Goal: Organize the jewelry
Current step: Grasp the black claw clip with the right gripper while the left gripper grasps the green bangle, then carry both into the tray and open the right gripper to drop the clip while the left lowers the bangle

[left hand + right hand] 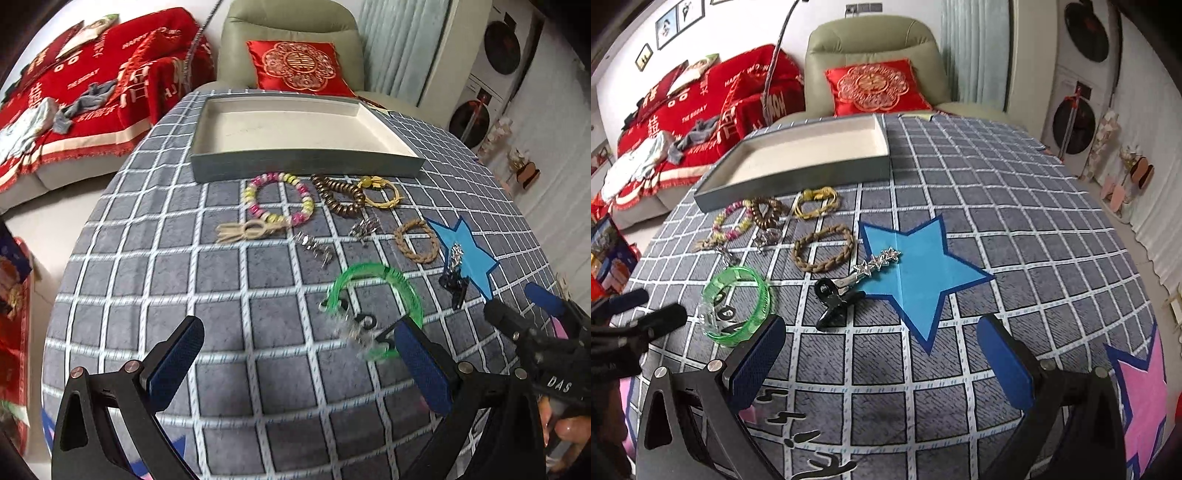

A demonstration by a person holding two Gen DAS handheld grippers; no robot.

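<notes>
The green bangle (373, 295) lies on the checked tabletop (229, 295), and every position below is given relative to it. The left gripper (295, 354) hangs just on its near side, jaws spread wide and empty; its right finger pad (421, 365) overlaps the bangle's near rim in the left wrist view, though contact cannot be confirmed. The right gripper (882, 354) is likewise spread and empty, set to the bangle's right and nearer the camera, with its left finger pad (757, 358) just beside the bangle (737, 306). The black hair clip (836, 295) lies just right of the bangle, its long axis running from the near left to the far right, and the silver star clip (879, 260) continues that line onto the blue star mat (923, 273). Beyond the bangle lie the braided tan bracelet (823, 249), the pink and yellow bead bracelet (280, 199) with its tassel pointing left, the brown bead bracelet (340, 195), the yellow cord bracelet (380, 192) and two small silver pieces too blurred to identify. Farthest from the bangle stands the shallow grey tray (306, 162), its long side facing the jewelry; its white interior holds nothing.
</notes>
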